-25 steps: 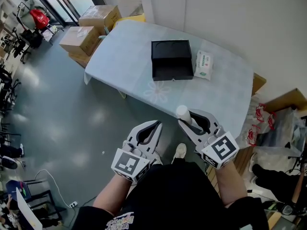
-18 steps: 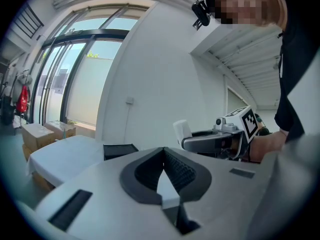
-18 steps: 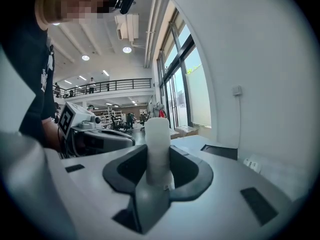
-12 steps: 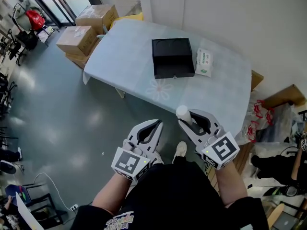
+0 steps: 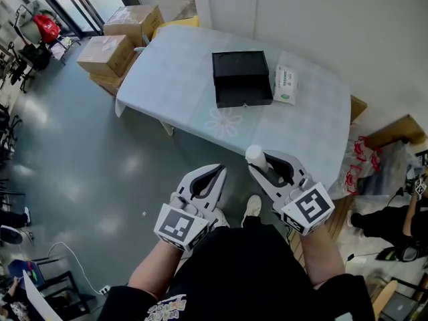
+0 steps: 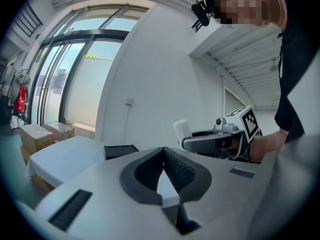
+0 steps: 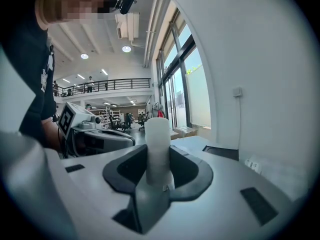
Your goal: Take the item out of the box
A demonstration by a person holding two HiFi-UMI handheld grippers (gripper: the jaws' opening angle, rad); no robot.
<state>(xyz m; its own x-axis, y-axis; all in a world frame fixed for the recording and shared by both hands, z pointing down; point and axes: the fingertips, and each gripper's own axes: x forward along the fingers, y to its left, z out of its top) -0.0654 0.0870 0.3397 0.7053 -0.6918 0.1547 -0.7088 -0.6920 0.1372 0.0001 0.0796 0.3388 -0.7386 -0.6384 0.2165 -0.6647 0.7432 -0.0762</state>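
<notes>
A black box [image 5: 241,79] lies open-topped on the light blue table [image 5: 180,85], well ahead of both grippers; its inside is too dark to tell what it holds. My right gripper [image 5: 259,162] is shut on a white cylinder [image 5: 255,156] that stands upright between its jaws [image 7: 158,146]. My left gripper [image 5: 216,171] is held beside it, jaws shut with nothing in them. In the left gripper view the box [image 6: 120,150] shows low behind the closed jaws, and the right gripper [image 6: 212,140] with the cylinder [image 6: 182,132] is at the right.
A white packet [image 5: 285,85] lies on the table just right of the box. Cardboard boxes [image 5: 107,52] stand on the floor past the table's left end. A white wall runs behind the table. Bags and clutter [image 5: 374,172] lie on the floor at the right.
The table and box have drifted slightly up in the head view. Both grippers keep the same pose, and the white cylinder stays in the right one.
</notes>
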